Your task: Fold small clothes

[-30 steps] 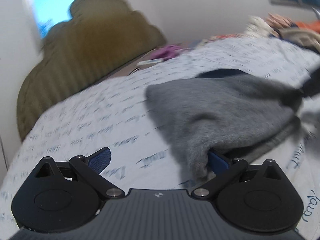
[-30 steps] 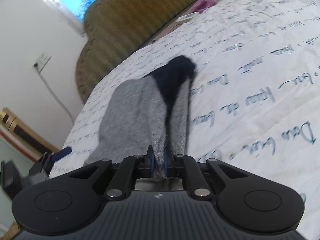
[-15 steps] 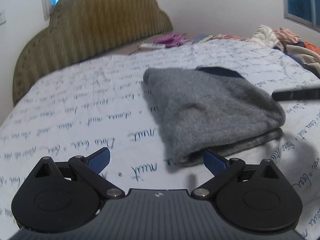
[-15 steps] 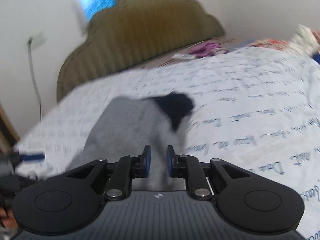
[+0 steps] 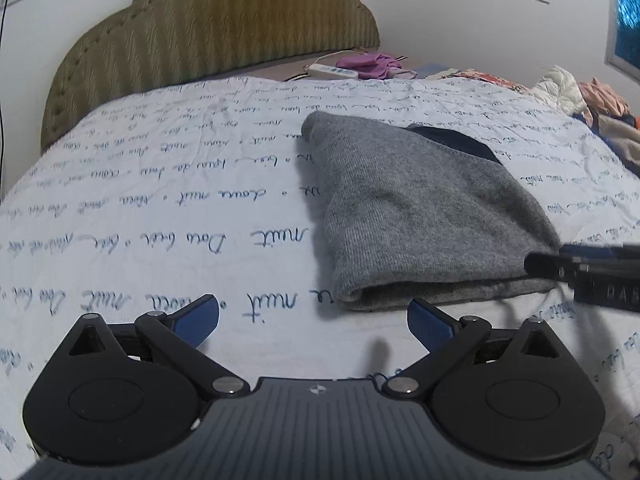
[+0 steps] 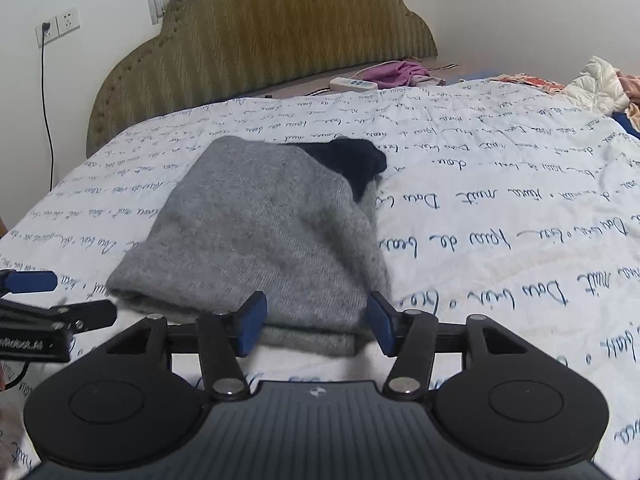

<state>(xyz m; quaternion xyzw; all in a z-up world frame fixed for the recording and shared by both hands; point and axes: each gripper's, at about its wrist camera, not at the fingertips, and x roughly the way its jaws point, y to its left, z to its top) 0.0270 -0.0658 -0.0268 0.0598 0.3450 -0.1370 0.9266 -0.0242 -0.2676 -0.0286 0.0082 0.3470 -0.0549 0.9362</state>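
The left hand-held gripper (image 5: 314, 320) hovers low over the printed bed sheet (image 5: 140, 208) with its blue pads spread wide and nothing between them; the one grey knit garment (image 5: 420, 216) lies just ahead and to its right, folded over on itself, its rolled near edge short of the right pad. A dark navy part (image 5: 456, 144) of the garment peeks out at the far side of the grey top layer. Further right, the right hand-held gripper (image 6: 316, 324) also stands wide apart and empty, with the folded near edge of the same garment (image 6: 272, 232) lying between and just ahead of its pads, though I cannot tell whether the pads touch the cloth. From here the likeliest slip, I judge, is a closing pad catching only the top layer, which would peel the fold open; pinching the sheet along with the knit would drag the bedding and skew the bundle, and the loose navy part could slide out if the garment is lifted by one edge. Counted: two hand-held grippers, one grey garment on the sheet, one headboard (image 6: 260, 40) beyond it, one purple cloth (image 6: 396, 72) beside one white power strip (image 6: 354, 84) near the headboard, and a heap of other clothes (image 5: 580, 96) far to the right, too jumbled to number.
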